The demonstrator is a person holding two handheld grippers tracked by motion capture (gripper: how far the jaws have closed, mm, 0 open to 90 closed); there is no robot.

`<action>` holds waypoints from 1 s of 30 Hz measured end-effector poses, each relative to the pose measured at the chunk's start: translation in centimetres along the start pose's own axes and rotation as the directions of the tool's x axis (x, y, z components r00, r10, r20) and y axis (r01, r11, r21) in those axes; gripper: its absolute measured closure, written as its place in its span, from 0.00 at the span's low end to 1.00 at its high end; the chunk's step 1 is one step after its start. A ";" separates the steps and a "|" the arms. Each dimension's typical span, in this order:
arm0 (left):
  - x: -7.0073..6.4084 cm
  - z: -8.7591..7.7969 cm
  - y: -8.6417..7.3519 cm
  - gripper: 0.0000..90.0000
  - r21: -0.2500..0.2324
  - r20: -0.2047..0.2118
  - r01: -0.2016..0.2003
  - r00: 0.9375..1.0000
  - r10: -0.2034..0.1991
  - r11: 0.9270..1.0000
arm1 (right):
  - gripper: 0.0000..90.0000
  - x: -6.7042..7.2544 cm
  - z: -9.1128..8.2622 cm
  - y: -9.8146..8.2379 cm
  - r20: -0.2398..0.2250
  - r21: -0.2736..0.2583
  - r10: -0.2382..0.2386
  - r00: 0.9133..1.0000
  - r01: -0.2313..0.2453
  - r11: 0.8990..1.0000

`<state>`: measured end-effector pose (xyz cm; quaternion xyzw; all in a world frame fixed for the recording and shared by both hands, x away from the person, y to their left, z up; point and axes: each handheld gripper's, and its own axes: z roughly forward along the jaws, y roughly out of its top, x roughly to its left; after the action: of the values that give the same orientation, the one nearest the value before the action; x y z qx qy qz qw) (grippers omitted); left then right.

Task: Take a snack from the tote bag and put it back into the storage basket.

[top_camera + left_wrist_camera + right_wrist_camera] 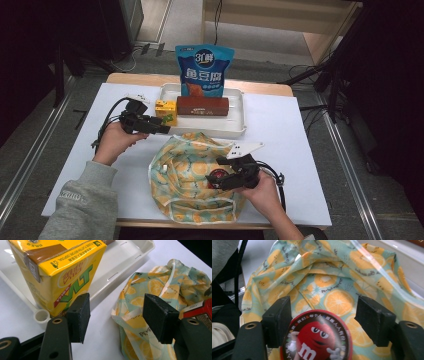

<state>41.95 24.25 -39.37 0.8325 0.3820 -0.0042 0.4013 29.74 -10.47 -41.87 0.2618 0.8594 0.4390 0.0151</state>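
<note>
I see thin, soft, crumpled cloth in the lemon-print bag (192,175). The red candy tin (317,338) has a glossy printed lid. My gripper pads (79,317) look like matt black foam, slightly rough. The yellow drink carton (58,275) is smooth coated paper, the white tray (235,125) smooth plastic, the far blue pouch (202,70) shiny film.

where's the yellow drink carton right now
In the high view the yellow drink carton stands at the left end of the white tray, beside the brown box, just ahead of the left gripper.
</note>
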 end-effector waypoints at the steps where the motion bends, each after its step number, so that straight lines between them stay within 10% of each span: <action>1: 0.0 0.0 0.0 0.44 -0.002 0.002 0.001 1.000 -0.001 1.000 | 0.31 0.1 0.1 -0.1 0.004 0.002 -0.004 1.000 0.004 1.000; 30: 0.2 -0.3 0.0 0.44 -0.018 0.009 0.007 1.000 -0.007 1.000 | 0.28 1.0 1.0 -1.5 0.033 0.061 0.017 0.999 -0.019 0.998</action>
<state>41.99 24.58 -39.23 0.8274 0.3832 -0.0058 0.4106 28.49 -9.97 -43.46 0.2767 0.8698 0.4081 0.0169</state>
